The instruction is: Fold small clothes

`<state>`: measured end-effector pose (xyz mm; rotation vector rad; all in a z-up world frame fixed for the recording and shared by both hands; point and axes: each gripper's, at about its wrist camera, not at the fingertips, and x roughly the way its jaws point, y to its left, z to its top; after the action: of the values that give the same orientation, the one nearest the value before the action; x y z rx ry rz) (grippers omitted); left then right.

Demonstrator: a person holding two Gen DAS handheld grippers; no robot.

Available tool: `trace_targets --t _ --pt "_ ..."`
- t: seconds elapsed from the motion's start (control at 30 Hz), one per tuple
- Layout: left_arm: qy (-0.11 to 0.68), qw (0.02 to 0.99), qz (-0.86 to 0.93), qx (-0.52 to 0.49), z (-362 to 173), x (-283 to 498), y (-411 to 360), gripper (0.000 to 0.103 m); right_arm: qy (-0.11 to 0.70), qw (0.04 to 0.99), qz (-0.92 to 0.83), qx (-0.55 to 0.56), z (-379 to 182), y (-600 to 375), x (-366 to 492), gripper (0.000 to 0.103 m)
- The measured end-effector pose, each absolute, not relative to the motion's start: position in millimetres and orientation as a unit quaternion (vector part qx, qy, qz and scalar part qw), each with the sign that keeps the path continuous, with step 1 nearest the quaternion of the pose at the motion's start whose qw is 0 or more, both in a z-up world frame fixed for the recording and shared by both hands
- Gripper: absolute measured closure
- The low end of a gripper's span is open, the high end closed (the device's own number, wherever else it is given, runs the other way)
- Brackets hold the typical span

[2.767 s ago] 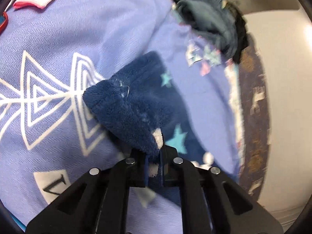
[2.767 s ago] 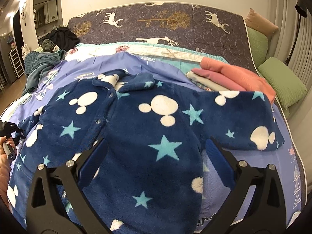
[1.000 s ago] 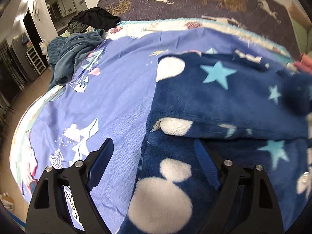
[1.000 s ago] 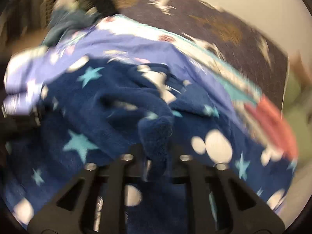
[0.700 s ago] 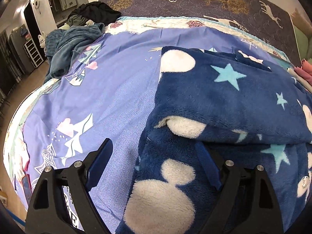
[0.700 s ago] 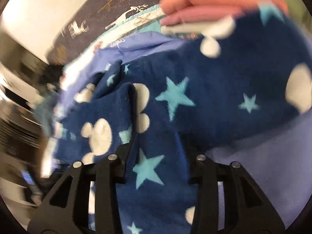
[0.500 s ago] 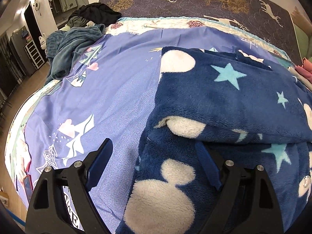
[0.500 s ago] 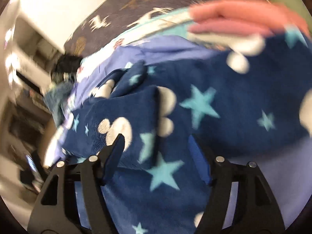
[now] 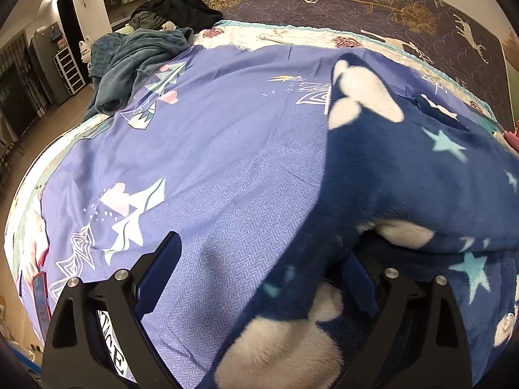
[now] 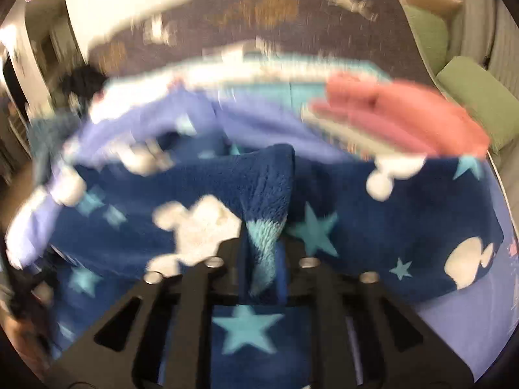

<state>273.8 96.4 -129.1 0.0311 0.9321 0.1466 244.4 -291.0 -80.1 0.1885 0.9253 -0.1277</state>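
Thick fleece pyjama top [image 10: 389, 227]: soft, floppy, grabs easily at hems; right claw [image 10: 262, 253] has just been closing, pinches folded sleeve [image 10: 266, 188]; left claw [image 9: 259, 278] spread wide, jaws just opening, holding nothing.

A purple bedsheet [image 9: 227, 149] with white triangle prints covers the middle of the left wrist view. At the upper left lies a crumpled teal blanket [image 9: 136, 61], with dark clothes [image 9: 178, 9] just behind it. Across the top runs a dark mattress [image 9: 373, 3] with deer prints. In the right wrist view (quite blurred), green cushions [image 10: 473, 97] sit at the upper right.
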Motion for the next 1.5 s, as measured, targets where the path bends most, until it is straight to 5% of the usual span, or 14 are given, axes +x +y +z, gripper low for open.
trace_targets --t 0.07,0.2,0.33,0.43,0.7,0.83,0.97,1.07,1.23,1.27,1.3,1.33,1.5 --pt "0.447 0.892 0.071 0.013 -128 273 97 0.009 0.483 0.868 -0.043 0.107 -105 -295 247 0.067" --pt "0.444 0.893 0.072 -0.004 -125 271 104 0.011 0.426 0.897 -0.044 0.114 -90 -295 223 0.052" --pt "0.424 0.904 0.048 -0.038 -116 266 107 0.041 0.402 0.906 -0.006 0.129 -72 -292 211 0.052" --pt "0.422 0.905 0.037 -0.035 -115 264 101 0.052 0.406 0.903 0.005 0.140 -70 -294 211 0.052" --pt "0.428 0.902 0.032 -0.044 -118 265 103 0.050 0.396 0.907 0.064 0.128 -47 -258 237 0.052" --pt "0.423 0.904 0.027 -0.051 -121 262 104 0.050 0.417 0.890 0.148 0.106 -32 -188 285 0.070" --pt "0.417 0.905 0.015 -0.084 -121 258 112 0.050 0.464 0.846 0.227 0.134 -45 -110 338 0.074" --pt "0.394 0.914 -0.006 -0.093 -112 247 113 0.051 0.475 0.844 0.220 0.114 -56 -64 355 0.050" --pt "0.362 0.927 -0.050 -0.089 -103 241 103 0.051 0.475 0.854 0.195 0.081 -72 -19 378 0.046" --pt "0.372 0.923 -0.050 -0.088 -107 245 102 0.051 0.480 0.853 0.189 0.081 -78 -14 384 0.052" --pt "0.388 0.917 -0.047 -0.087 -114 250 101 0.051 0.491 0.847 0.187 0.079 -87 -7 392 0.080" --pt "0.418 0.903 -0.036 -0.091 -126 260 102 0.055 0.503 0.841 0.185 0.073 -97 -2 396 0.094" --pt "0.422 0.892 -0.013 -0.160 -135 264 128 0.055 0.463 0.859 0.217 0.025 -114 25 396 0.098"
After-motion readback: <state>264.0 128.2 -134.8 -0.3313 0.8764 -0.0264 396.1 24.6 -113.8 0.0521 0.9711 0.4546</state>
